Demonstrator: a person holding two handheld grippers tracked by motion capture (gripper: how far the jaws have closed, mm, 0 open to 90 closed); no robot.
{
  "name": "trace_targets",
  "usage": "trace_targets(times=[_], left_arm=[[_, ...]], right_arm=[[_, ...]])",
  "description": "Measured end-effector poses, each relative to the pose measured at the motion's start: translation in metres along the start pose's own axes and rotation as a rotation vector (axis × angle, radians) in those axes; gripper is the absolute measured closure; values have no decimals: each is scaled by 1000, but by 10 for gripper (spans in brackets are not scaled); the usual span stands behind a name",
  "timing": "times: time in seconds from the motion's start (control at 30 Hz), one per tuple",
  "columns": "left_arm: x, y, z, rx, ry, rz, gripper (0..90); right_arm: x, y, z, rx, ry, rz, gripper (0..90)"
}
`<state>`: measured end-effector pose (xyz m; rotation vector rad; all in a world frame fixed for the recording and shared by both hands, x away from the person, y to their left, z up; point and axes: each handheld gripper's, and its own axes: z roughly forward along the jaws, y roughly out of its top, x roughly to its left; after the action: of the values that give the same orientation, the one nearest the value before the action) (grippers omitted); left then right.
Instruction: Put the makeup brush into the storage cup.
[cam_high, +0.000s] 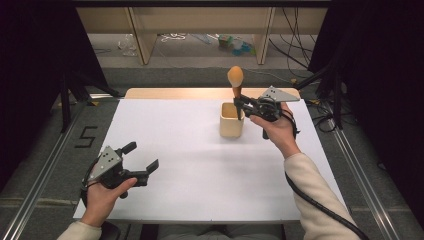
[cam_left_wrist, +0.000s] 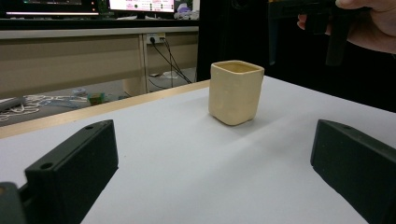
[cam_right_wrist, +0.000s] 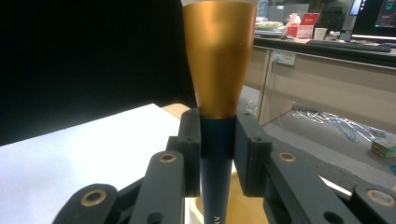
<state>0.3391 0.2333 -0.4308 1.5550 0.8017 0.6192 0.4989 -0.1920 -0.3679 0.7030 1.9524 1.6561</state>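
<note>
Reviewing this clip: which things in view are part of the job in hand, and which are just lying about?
In the job:
- makeup brush, clamped upright in the right gripper
- cream cup below it

Not in it:
- left gripper, open, holding nothing
- cables and small clutter on the floor beyond the table

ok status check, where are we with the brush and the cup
Right gripper shut on makeup brush, upright over beige cup. Left gripper open, idle. Nothing in the way.

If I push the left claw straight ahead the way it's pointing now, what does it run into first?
Probably the cream cup: it stands ahead between the open left claw's jaws, with bare white table before it. Depth is uncertain.
</note>
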Motion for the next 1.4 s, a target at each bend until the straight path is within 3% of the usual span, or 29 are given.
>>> trace_targets(times=[0.53, 0.63, 1.4], left_arm=[[0, 0, 0, 0, 0, -1, 1], [0, 0, 0, 1, 0, 0, 2], [0, 0, 0, 1, -1, 1, 3]], right_arm=[[-2, 3, 5, -4, -4, 0, 749], [-2, 3, 5, 5, 5, 24, 749], [-5, 6, 10, -24, -15, 0, 749]])
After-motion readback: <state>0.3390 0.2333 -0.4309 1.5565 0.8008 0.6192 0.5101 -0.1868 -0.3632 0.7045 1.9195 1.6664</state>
